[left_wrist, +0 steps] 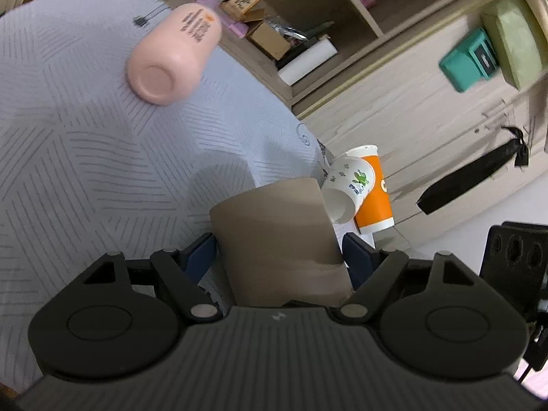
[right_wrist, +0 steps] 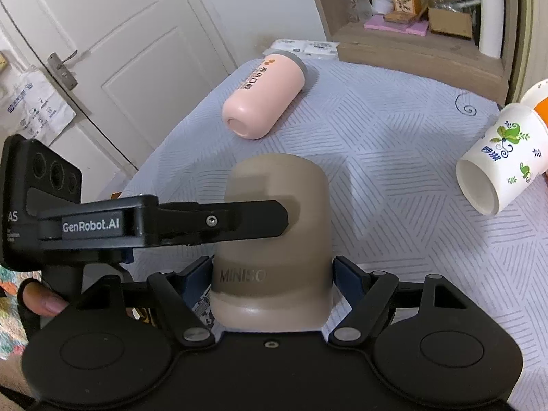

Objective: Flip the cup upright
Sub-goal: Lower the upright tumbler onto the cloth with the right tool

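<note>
Both grippers are closing on the brown cup, which is sitting between their blue pads over the grey cloth. The right gripper is clamping the cup near its "MINISO" band, closed end pointing away. The left gripper is gripping the cup's sides, 1 finger crossing its wall. A pink bottle is lying beyond; 2 paper cups are sitting right.
</note>
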Demonstrator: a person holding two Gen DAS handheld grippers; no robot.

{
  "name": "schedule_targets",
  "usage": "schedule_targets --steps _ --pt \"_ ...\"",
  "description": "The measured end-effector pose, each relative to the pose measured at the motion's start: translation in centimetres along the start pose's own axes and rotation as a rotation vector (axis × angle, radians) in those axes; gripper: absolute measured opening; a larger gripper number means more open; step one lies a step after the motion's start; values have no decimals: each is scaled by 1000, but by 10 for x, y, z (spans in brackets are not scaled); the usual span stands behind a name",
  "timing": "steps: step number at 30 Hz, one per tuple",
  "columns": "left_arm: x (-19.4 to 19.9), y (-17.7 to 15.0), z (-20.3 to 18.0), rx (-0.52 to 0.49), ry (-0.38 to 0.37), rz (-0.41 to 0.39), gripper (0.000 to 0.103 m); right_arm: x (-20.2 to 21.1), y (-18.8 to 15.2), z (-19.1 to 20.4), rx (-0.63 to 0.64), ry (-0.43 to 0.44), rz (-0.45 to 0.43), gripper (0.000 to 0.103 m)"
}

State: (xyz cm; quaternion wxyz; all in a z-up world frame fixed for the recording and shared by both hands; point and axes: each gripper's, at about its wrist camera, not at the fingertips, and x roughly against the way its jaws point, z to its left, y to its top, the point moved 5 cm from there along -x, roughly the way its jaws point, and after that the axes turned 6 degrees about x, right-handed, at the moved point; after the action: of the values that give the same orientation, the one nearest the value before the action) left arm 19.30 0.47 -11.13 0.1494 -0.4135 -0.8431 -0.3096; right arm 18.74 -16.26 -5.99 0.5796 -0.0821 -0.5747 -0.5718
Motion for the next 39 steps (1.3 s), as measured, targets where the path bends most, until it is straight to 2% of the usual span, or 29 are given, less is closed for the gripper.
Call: schedule_targets --steps 7,9,13,18,25,30,33,39 --pt "13 -16 -31 -210 67 -36 79 9 -11 5 19 11 -49 81" --pt "18 -19 -37 -247 81 -46 79 13 -17 9 69 10 -92 81" --pt "23 -22 -44 -301 78 -69 76 15 -20 9 91 15 -128 81" --pt "28 -24 -56 -394 91 -97 74 17 -22 12 178 -5 -173 81" --pt "22 -18 -68 -503 144 -133 74 10 -13 10 200 -27 -218 81" --pt "12 -7 -70 -566 157 -181 74 -1 -3 6 214 -89 -280 81" --pt "6 -6 -74 -663 158 -185 74 -7 1 6 247 -160 -306 81" --pt "-1 -5 -80 -737 133 -208 74 -9 3 6 319 -285 -367 81"
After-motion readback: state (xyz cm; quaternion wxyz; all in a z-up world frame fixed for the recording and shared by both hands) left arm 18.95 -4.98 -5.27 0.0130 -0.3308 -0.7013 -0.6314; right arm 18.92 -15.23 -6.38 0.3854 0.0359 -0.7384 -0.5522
